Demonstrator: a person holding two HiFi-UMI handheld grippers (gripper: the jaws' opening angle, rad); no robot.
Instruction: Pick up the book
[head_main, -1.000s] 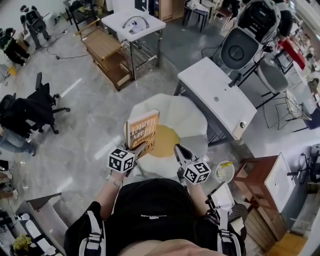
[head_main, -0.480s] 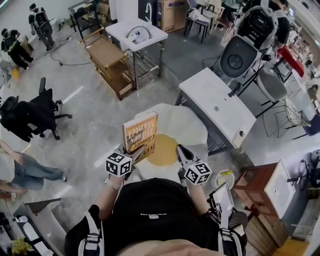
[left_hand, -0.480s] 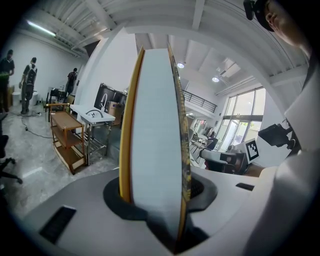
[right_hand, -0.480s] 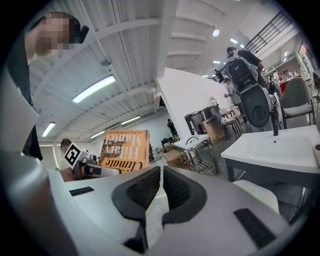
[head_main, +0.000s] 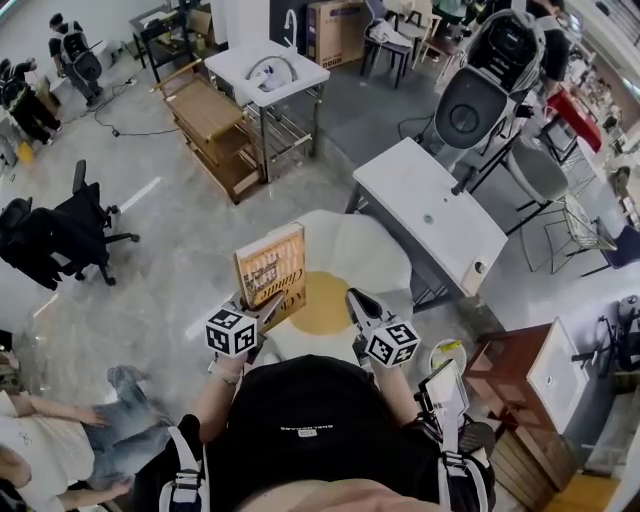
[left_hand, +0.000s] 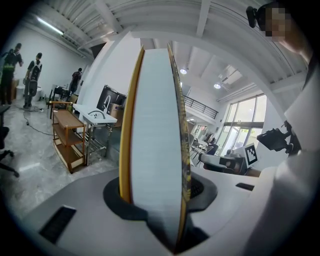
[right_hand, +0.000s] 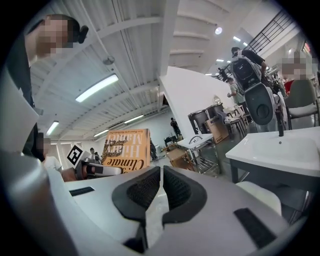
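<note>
Your left gripper (head_main: 265, 305) clamps the book (head_main: 270, 272) by its bottom edge, upright over the round table's (head_main: 378, 248) near-left edge. Your right gripper (head_main: 357, 300) has its jaws closed on nothing.

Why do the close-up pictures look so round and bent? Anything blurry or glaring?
Left gripper view: wide-angle lens, dark corners; the thick orange-covered book bulges; windows wash out. Right gripper view: same bending; ceiling strip light glares. Head view: sharp, mildly bowed.
</note>
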